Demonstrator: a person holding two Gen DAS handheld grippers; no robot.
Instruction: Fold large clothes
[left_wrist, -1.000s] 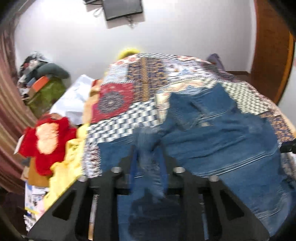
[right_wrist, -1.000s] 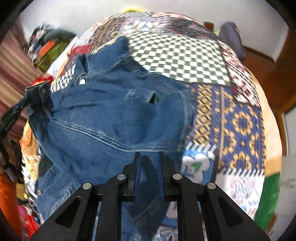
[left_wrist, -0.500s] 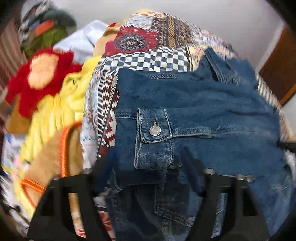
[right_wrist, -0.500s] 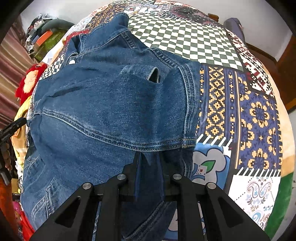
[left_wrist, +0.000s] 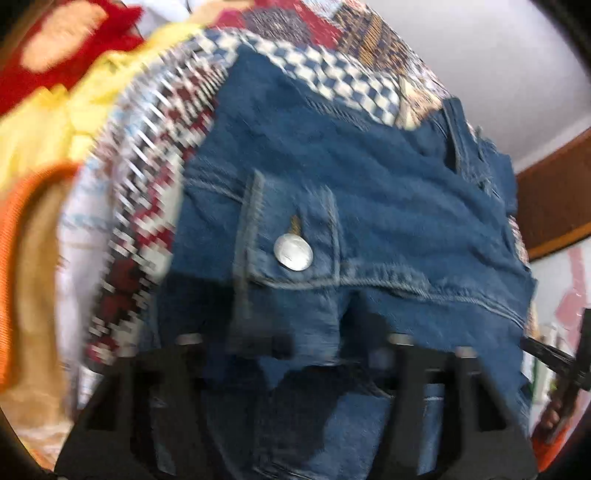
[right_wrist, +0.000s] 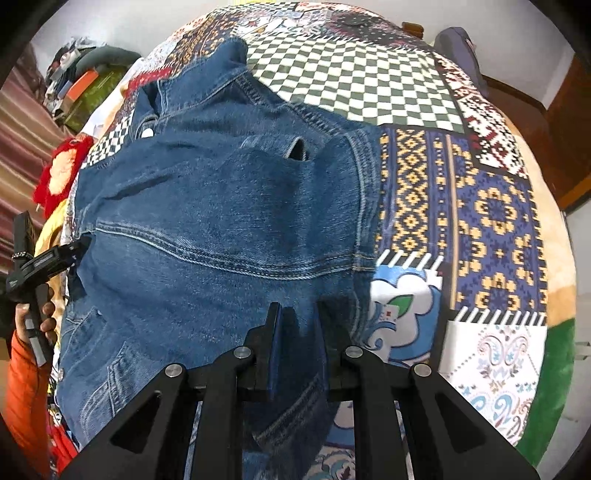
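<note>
A blue denim jacket lies spread on the patchwork quilt. My right gripper is shut on its near hem, and the denim runs up between the pads. In the blurred left wrist view, my left gripper points down at a cuff with a silver button. Its jaws are closing with a fold of the cuff between them, and no firm press shows. That left gripper also shows at the jacket's left edge, held by a hand in an orange sleeve.
A red plush toy, yellow cloth and an orange-trimmed brown bag crowd the bed's left side. A pile of clothes sits by the far wall. A wooden door stands at right.
My left gripper let go of the lifted denim, dropped down close over the buttoned cuff, and its jaws spread wide then narrowed. The right gripper kept its grip while the jacket settled flatter.
</note>
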